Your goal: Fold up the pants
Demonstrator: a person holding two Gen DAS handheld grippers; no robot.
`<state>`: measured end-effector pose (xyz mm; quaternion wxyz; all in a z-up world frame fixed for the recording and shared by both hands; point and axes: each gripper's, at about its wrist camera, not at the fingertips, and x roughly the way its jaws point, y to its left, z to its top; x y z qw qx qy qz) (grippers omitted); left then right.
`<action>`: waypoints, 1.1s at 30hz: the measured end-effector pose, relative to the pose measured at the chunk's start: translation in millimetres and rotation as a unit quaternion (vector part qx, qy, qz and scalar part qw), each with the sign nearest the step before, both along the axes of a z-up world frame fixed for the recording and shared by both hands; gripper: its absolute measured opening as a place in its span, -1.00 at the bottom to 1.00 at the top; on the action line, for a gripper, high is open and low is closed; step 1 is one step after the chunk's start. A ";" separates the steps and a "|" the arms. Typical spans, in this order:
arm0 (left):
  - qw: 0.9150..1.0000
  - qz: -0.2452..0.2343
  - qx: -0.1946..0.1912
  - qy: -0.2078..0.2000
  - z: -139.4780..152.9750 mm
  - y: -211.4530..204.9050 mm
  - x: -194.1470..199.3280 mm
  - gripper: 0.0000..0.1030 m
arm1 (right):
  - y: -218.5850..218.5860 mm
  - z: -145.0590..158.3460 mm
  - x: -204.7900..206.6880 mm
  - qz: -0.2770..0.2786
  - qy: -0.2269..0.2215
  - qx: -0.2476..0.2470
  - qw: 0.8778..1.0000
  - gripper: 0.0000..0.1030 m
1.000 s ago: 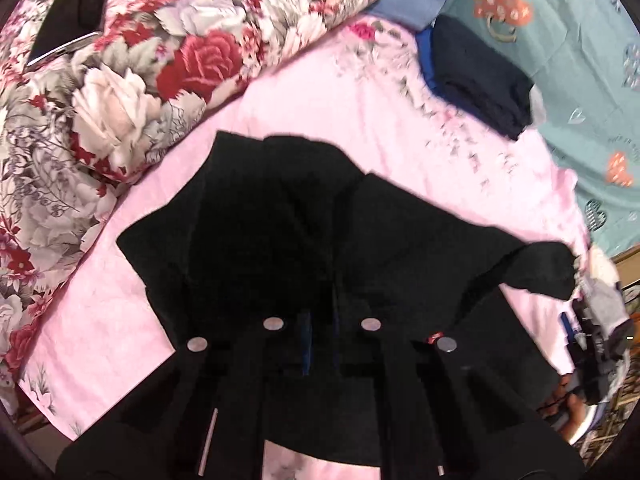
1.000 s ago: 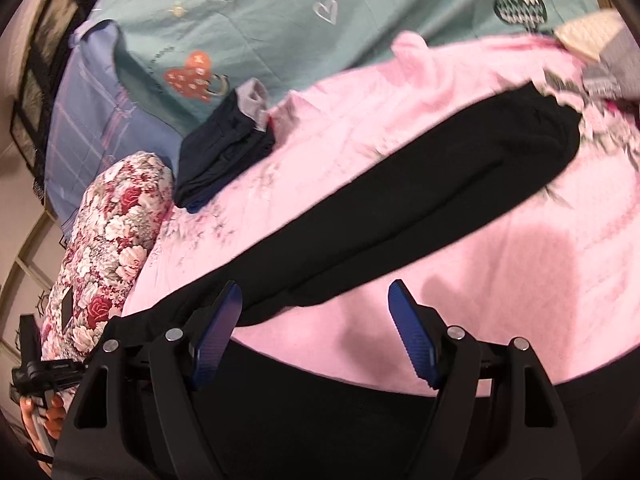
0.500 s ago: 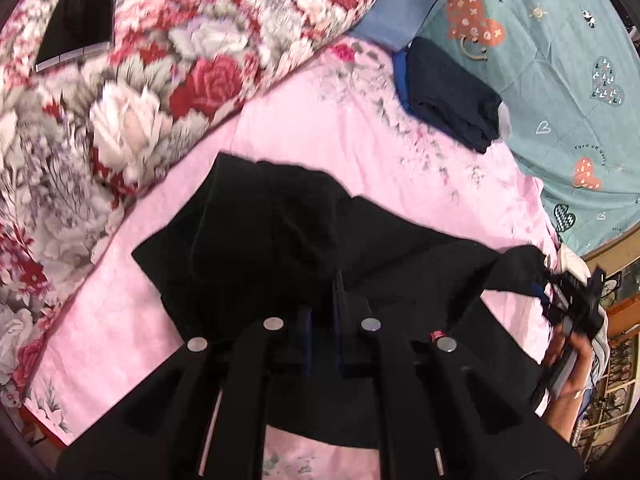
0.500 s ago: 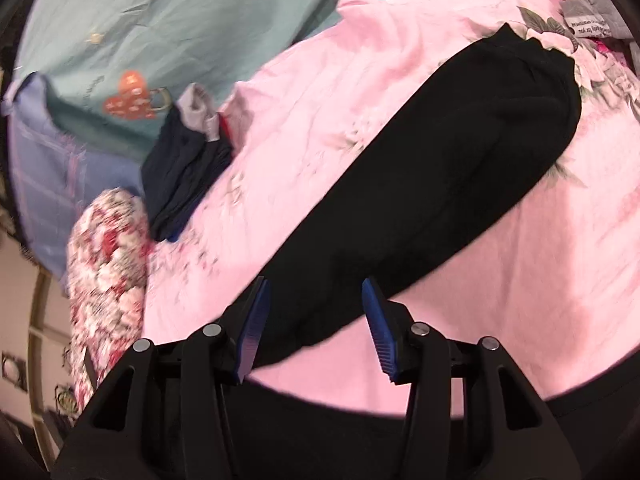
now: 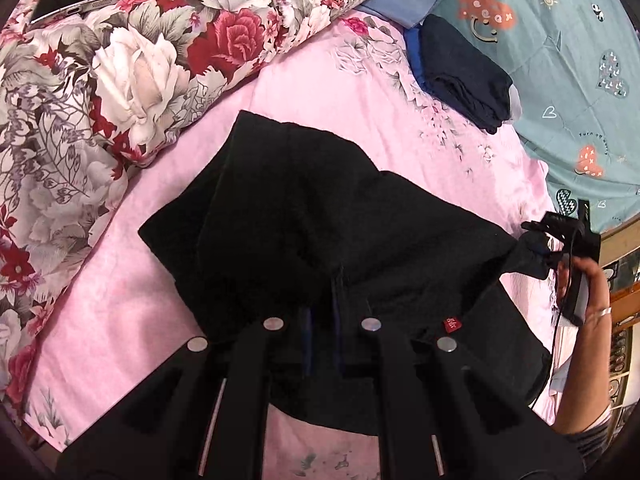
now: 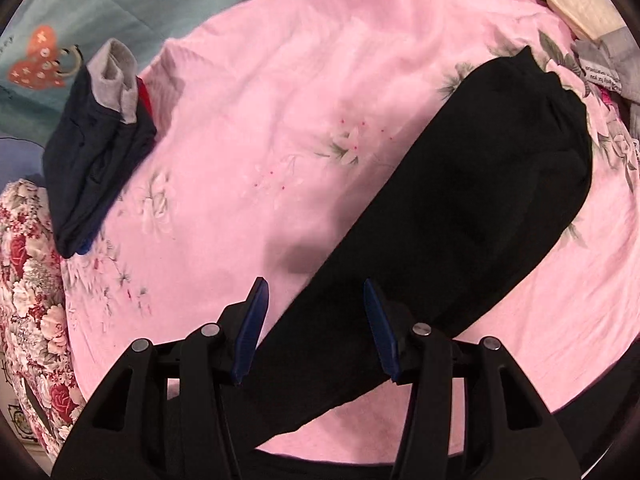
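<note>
Black pants (image 5: 328, 220) lie on a pink floral sheet (image 5: 320, 92). My left gripper (image 5: 322, 320) is shut on the pants' fabric near the waist, its blue pads close together with cloth bunched between them. In the right wrist view one black pant leg (image 6: 460, 216) stretches diagonally across the sheet (image 6: 260, 140). My right gripper (image 6: 316, 320) is partly open, its blue pads on either side of the lower part of that leg. The right gripper also shows in the left wrist view (image 5: 560, 236), at the leg's far end, held by a hand.
A floral quilt (image 5: 120, 60) lies along the left with a dark tablet on it. A folded navy garment (image 5: 464, 76) sits at the sheet's far edge; it also shows in the right wrist view (image 6: 92, 152). A teal sheet (image 5: 560, 60) lies beyond. Loose cloths (image 6: 592, 32) lie at right.
The right gripper's pads have narrowed from wide open and moved onto the pant leg. The left gripper stays shut on the pants, and the fabric has shifted slightly.
</note>
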<state>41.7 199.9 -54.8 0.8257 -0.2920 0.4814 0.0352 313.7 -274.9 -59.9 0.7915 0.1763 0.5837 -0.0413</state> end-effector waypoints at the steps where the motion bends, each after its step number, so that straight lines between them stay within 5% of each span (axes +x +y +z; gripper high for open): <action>1: 1.000 0.000 -0.003 0.001 -1.3 0.7 -0.2 -0.85 | 0.9 -2.5 5.0 0.001 0.010 -0.007 1.000 0.00; 3: 1.000 0.004 -0.016 0.004 -4.9 4.3 -1.2 -0.85 | -1.2 -8.1 12.9 -0.002 0.036 -0.033 0.999 -0.14; 6: 1.000 0.003 -0.023 0.004 -6.5 6.2 -2.5 -0.85 | -6.1 -7.1 11.8 0.007 0.039 -0.028 0.999 -0.83; 8: 1.000 0.002 -0.024 0.003 -6.0 6.7 -2.8 -0.85 | -17.9 1.3 0.5 0.006 0.018 -0.009 1.000 -0.94; 13: 1.000 0.001 -0.025 -0.007 0.4 7.3 -5.9 -0.85 | -61.8 40.4 -52.6 -0.012 -0.062 0.052 0.997 -0.95; 17: 1.000 0.005 -0.011 -0.025 11.6 10.7 -15.2 -0.85 | -97.8 66.8 -140.4 -0.026 -0.130 0.101 0.986 -0.95; 23: 1.000 0.015 0.026 0.003 4.6 16.9 -20.9 -0.85 | -107.8 28.7 -256.6 -0.050 -0.145 0.155 0.976 -0.95; 29: 0.997 0.032 0.050 0.046 -17.5 21.0 -25.5 -0.53 | -92.4 -26.1 -285.3 -0.038 -0.079 0.153 0.984 -0.95; 32: 0.997 0.038 0.048 0.039 -14.6 23.5 -31.0 -0.50 | -90.0 -10.1 -285.2 -0.016 -0.102 0.151 0.983 -0.80; 33: 0.997 0.040 0.048 0.037 -13.1 24.0 -31.6 -0.49 | -86.9 -4.2 -283.5 -0.007 -0.109 0.139 0.984 -0.26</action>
